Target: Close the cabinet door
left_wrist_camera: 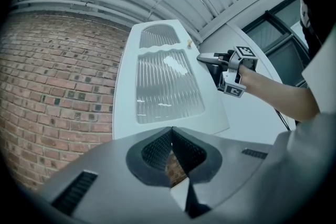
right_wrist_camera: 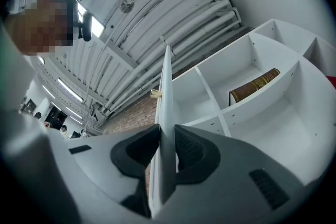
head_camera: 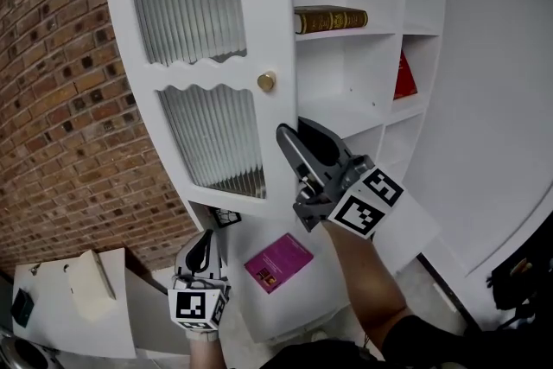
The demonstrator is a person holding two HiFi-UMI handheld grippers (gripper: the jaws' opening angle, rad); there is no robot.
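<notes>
Evidently the cabinet door (head_camera: pixel 203 73) stood swung well out from the white cabinet (head_camera: pixel 363 112), its ribbed glass panes turned toward the brick wall (head_camera: pixel 60 99) and its brass knob (head_camera: pixel 266 82) near the free edge. The right gripper (head_camera: pixel 294 138) had taken that free edge below the knob. In the right gripper view its jaws were narrowed onto the thin white panel (right_wrist_camera: pixel 167 113), one pad against each face, with the knob (right_wrist_camera: pixel 155 93) further up the same edge. Holding there, far from the hinge side, probably gave the most leverage and let the door be steered rather than merely shoved.

The left gripper (head_camera: pixel 206 251) hung low beneath the door's bottom corner, out of its swing. Its jaws (left_wrist_camera: pixel 172 136) met at the tips with nothing between them, so it seemed to have no part in this step.

Behind the door's free edge the open shelves held a brown book (head_camera: pixel 330 18) lying flat and a red one (head_camera: pixel 406 78) further off. Below the door lay a magenta item (head_camera: pixel 278 262), perhaps a thin book, too small to tell. Nothing appeared to stand in the door's path home.
</notes>
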